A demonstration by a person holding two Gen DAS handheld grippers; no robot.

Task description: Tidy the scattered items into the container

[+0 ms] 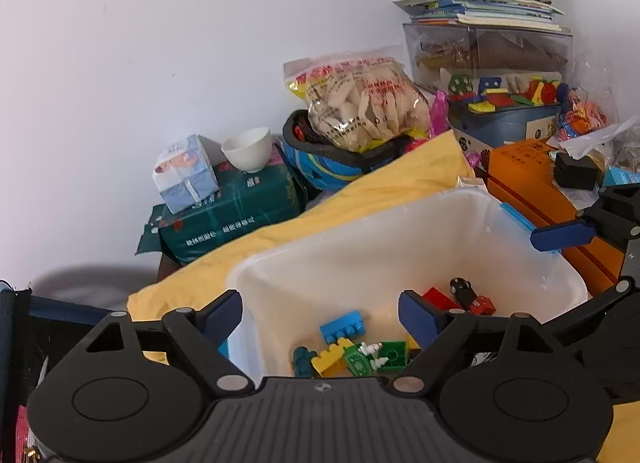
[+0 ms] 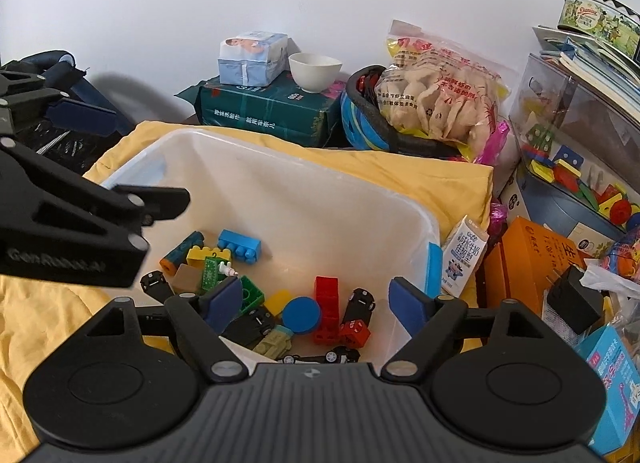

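A white plastic container [image 2: 304,191] sits on a yellow cloth [image 2: 400,171]; it also shows in the left wrist view [image 1: 400,231]. It holds several toys: a blue brick [image 2: 240,245], a red brick [image 2: 326,303], a blue disc [image 2: 301,315], toy cars [image 2: 360,303] and a green piece [image 1: 394,355]. My left gripper [image 1: 320,317] is open and empty above the container's near left rim. My right gripper [image 2: 316,301] is open and empty over the container's near edge. Each gripper shows at the side of the other's view.
Behind the container lie a green wipes pack [image 2: 264,111], a tissue pack [image 2: 252,57], a white cup [image 2: 314,71], a helmet holding a snack bag [image 2: 440,95], and a clear box of toys [image 2: 572,143]. A milk carton [image 2: 464,255] and orange box [image 2: 532,263] stand at the right.
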